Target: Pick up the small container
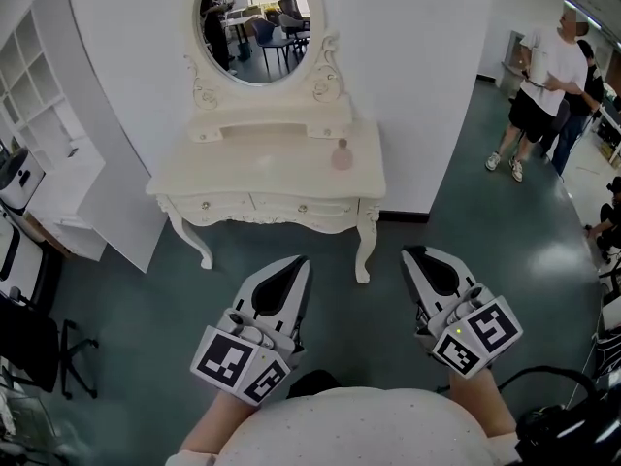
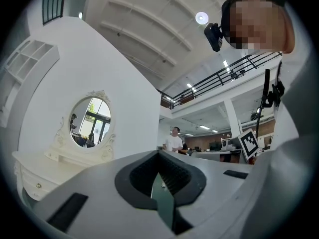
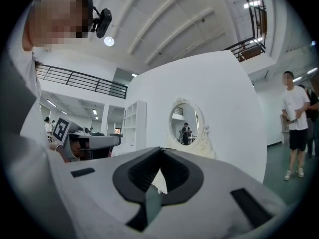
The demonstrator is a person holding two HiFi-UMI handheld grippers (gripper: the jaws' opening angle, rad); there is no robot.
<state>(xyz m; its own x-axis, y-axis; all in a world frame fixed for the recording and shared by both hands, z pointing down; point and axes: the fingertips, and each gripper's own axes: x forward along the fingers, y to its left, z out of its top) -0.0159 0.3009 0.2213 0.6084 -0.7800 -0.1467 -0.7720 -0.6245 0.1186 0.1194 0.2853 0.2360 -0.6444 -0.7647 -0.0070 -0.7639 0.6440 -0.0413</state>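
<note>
Left gripper [image 1: 297, 264]: jaws closed, holding nothing.
Right gripper [image 1: 415, 255]: jaws closed, holding nothing.
Small container [image 1: 342, 154]: on desk [image 1: 254, 173], 12 o'clock, untouched.

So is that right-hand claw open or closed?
Shut: the right gripper has its jaws meeting at the tips, with nothing between them.

On the dressing table [image 1: 247, 168], right side, the small container [image 1: 342, 153] — mirror [image 1: 257, 27] behind.
</note>
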